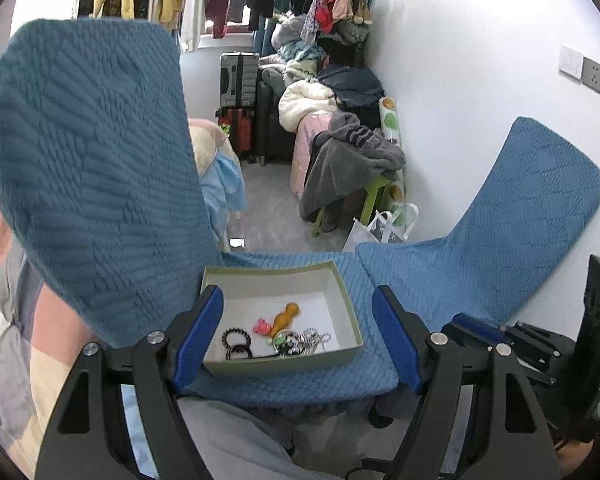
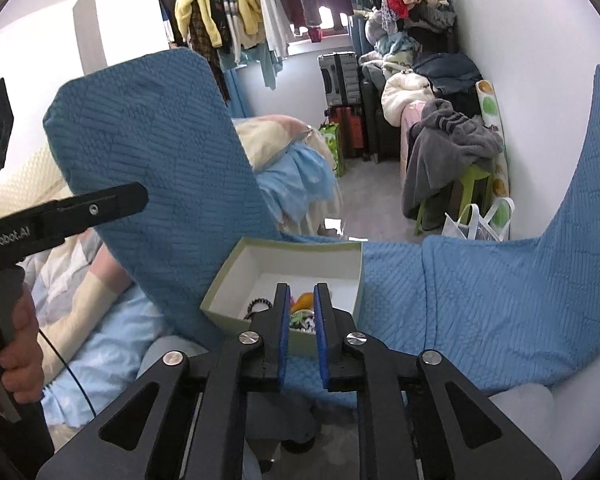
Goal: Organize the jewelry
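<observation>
**Now: box of jewelry between two claws**

From the left wrist, the left claw (image 1: pixel 298 330) gapes wide and empty, its blue fingers straddling the near rim of the box (image 1: pixel 342 292). Inside lie a black hair tie (image 1: pixel 236 343), a pink trinket (image 1: pixel 261 327), an orange piece (image 1: pixel 286 317) and a silver chain (image 1: pixel 316 338).

From the right wrist, the right claw (image 2: pixel 301 312) is nearly closed, a narrow gap left, gripping nothing, above the box's (image 2: pixel 228 276) near wall on the blue chair seat (image 2: pixel 460 288).
</observation>
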Demonstrator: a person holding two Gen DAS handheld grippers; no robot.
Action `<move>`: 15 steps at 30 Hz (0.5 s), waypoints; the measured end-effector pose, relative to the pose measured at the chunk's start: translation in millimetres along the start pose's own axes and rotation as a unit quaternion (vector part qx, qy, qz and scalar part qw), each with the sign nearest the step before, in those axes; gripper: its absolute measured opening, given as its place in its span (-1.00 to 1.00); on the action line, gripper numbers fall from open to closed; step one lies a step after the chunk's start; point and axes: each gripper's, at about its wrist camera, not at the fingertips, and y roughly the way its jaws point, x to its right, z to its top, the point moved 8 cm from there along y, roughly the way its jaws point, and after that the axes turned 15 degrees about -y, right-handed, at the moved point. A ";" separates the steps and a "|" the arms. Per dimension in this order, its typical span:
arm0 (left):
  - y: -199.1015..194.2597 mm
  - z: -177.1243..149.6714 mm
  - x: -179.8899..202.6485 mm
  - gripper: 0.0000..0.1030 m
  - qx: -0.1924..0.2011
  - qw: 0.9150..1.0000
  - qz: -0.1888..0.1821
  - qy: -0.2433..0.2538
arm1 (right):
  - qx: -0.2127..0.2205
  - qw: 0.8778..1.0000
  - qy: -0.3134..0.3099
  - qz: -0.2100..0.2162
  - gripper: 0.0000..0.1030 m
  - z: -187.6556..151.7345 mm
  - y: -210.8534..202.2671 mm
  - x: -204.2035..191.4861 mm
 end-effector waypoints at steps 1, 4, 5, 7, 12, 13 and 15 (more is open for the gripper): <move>1.8 -5.2 -1.5 0.49 -0.004 1.000 0.001 -0.002 | 0.000 1.000 0.001 -0.001 -0.55 -2.1 -0.6 0.0; 6.6 -19.4 -6.8 0.51 -0.018 1.000 0.006 -0.009 | -0.002 1.000 0.002 -0.007 -0.50 -8.0 -2.4 2.6; 7.7 -23.3 -8.5 0.53 -0.021 1.000 0.008 -0.011 | -0.003 1.000 0.001 -0.011 -0.46 -11.0 -2.9 3.3; 10.8 -31.7 -13.1 0.55 -0.030 0.999 0.014 -0.016 | -0.004 1.000 0.003 -0.018 -0.17 -15.7 -3.4 5.4; 17.5 -47.0 -23.4 0.62 -0.044 0.998 0.031 -0.027 | 0.006 0.999 0.002 -0.045 0.74 -21.8 -7.3 11.9; 18.7 -49.1 -25.8 0.64 -0.046 0.998 0.037 -0.030 | 0.007 0.999 0.001 -0.047 0.79 -22.8 -7.1 13.4; 19.8 -51.3 -28.4 0.69 -0.046 0.997 0.043 -0.033 | 0.005 0.999 0.001 -0.050 0.87 -25.7 -5.7 15.2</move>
